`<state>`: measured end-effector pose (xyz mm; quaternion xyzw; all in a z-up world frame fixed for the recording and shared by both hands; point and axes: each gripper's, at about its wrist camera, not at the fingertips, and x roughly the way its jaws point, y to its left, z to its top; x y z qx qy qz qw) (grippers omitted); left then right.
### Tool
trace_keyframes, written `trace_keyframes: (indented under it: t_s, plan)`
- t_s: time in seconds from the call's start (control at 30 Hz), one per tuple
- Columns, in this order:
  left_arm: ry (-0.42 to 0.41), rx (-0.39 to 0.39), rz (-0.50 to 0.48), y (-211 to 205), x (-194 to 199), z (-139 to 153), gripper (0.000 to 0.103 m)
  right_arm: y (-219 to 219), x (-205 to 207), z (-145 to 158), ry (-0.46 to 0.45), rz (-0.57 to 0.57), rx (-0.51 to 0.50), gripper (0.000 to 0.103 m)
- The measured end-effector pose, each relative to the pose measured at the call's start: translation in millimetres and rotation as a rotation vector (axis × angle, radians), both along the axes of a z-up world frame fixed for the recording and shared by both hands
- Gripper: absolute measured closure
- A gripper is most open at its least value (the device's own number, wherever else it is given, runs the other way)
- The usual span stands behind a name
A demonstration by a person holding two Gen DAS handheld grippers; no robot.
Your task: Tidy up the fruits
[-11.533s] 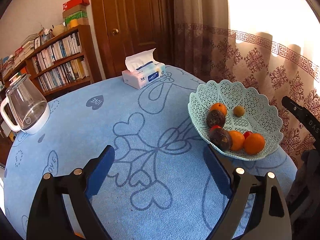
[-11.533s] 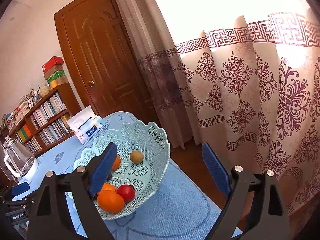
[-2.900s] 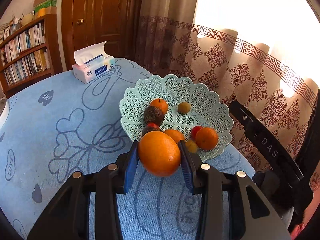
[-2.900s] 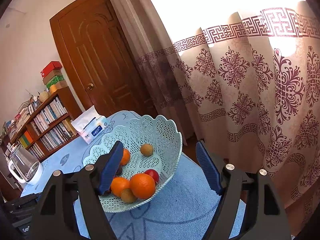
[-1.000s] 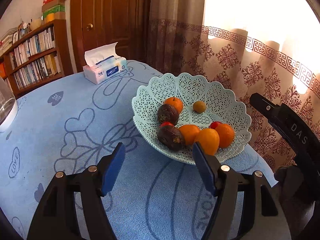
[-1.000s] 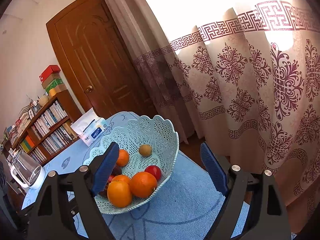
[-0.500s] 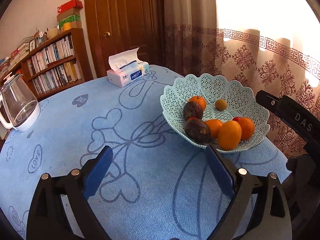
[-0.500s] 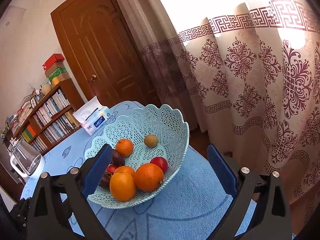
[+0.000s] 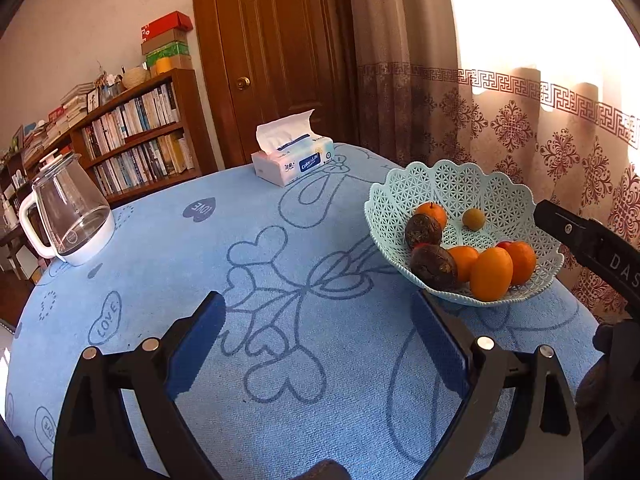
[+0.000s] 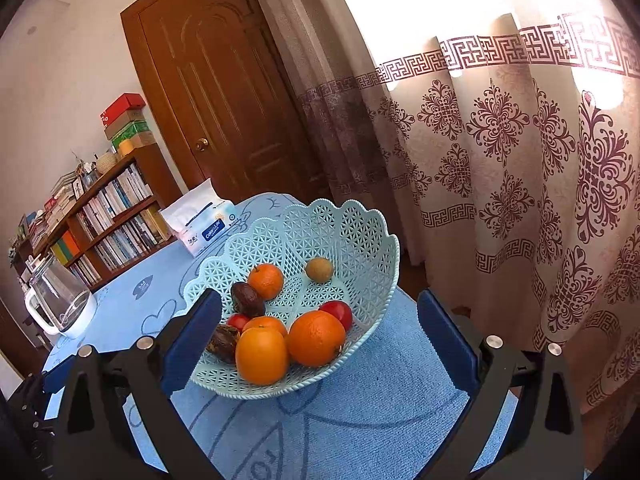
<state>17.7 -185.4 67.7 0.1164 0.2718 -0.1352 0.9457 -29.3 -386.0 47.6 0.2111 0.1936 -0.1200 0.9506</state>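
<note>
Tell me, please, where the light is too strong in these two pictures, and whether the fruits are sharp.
Left wrist view: the window above the curtain is burnt to white; the fruit bowl is sharp. Right wrist view: the same white glare fills the top right, the oranges are clear, and straight lines such as the door bend near the edges.

Right gripper (image 10: pixel 320 332), jaws spread wide and empty, frames a pale green lattice basket (image 10: pixel 360 236) of oranges (image 10: pixel 262 354); tissue box (image 10: pixel 202 226) at ten o'clock behind it.
</note>
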Motion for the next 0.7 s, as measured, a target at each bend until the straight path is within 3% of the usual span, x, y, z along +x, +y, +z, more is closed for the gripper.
trace_keyframes:
  t_s: [0.23,0.7]
  plan:
    - [-0.024,-0.01,0.038,12.4,-1.9,3.3,0.009,19.7,-5.9,2.3,0.003,0.017,-0.089,0.003]
    - [-0.033,-0.016,0.052,18.4,-4.2,3.9,0.009,33.7,-12.3,3.5,0.016,0.02,-0.16,0.003]
